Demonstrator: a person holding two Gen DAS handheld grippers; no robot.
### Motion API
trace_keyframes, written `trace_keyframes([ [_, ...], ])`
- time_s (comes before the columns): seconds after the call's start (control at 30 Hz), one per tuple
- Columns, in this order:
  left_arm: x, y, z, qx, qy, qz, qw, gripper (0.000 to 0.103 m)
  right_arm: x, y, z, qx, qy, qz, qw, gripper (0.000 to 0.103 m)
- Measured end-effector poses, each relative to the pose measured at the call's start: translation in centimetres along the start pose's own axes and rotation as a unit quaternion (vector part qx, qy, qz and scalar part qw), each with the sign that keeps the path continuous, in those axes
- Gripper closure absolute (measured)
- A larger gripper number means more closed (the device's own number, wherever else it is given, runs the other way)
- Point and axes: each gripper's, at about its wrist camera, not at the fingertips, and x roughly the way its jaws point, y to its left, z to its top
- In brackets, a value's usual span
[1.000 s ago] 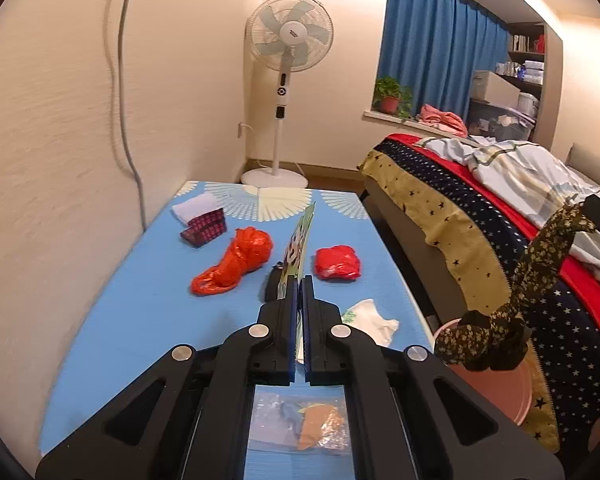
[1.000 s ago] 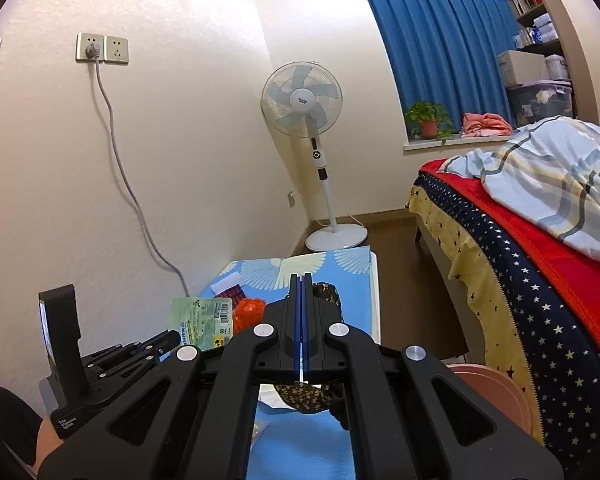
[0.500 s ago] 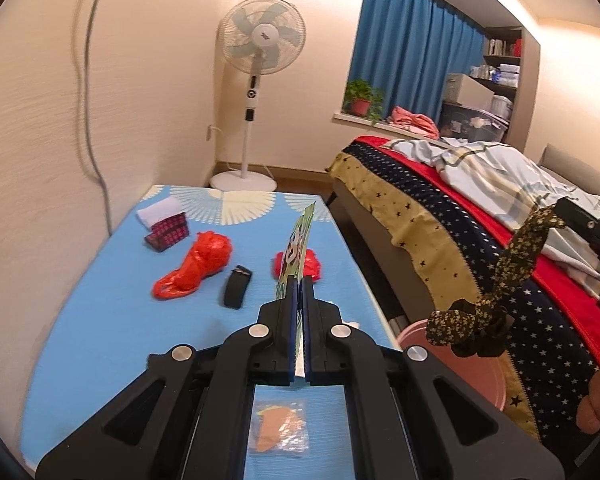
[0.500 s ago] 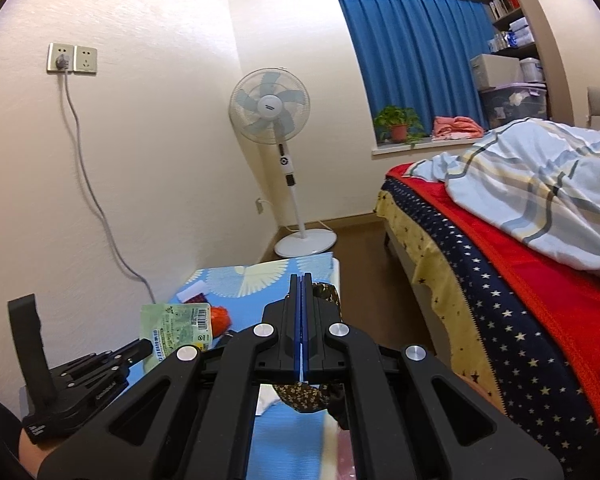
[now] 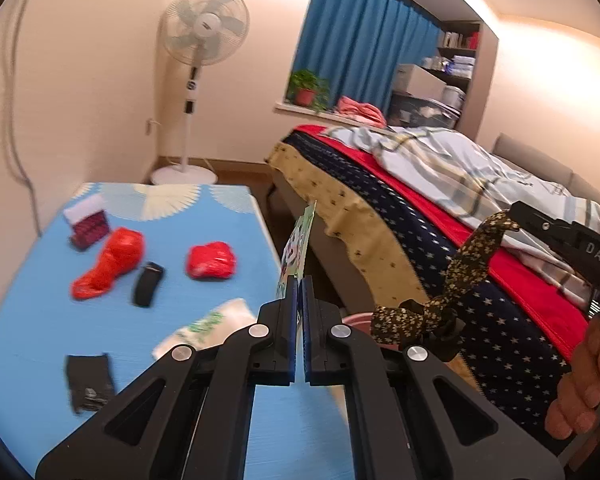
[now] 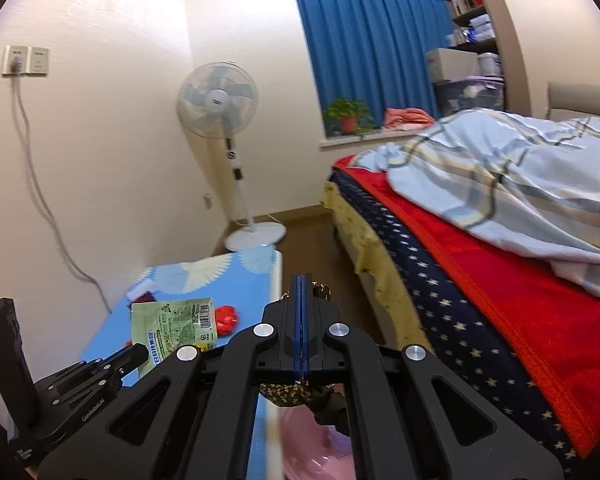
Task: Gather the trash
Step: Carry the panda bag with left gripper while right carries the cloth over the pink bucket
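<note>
— Where's the trash you're collecting?

— Two pieces are in my tools. My left gripper [image 5: 299, 292] is clamped on the bottom edge of a flat green wrapper [image 5: 297, 245], so it stands upright above the table's right edge. My right gripper [image 6: 301, 296] is pinched tight on a dark gold-flecked wrapper [image 5: 458, 280], which dangles limp below it.

— Why hold them out there?

— The pink bin [image 6: 308, 440] sits on the floor between the blue table [image 5: 40, 320] and the bed [image 5: 420, 240]. The dangling piece hangs right over it, so I judge a release would drop it in. The green one is not yet over the bin.

— And the rest?

— On the table: a red bag [image 5: 110, 260], a red wad [image 5: 211, 261], a white crumpled wrapper [image 5: 208, 326], and a dark packet [image 5: 89, 378] near me.
</note>
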Motion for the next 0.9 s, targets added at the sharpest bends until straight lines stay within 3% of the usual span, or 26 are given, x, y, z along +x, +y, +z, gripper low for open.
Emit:
trace_keyframes([
  [0.37, 4.6, -4.4, -2.3, 0.013, 0.046, -0.056, 0.9973, 0.101, 2.1, -3.4, -1.8, 0.035, 0.033, -0.062, 0.997, 0.103],
  [0.9, 9.3, -6.7, -5.9, 0.026, 0.111, -0.076, 0.9905, 0.101, 4.7, -5.6, -5.2, 0.057, 0.056, -0.122, 0.989, 0.103],
])
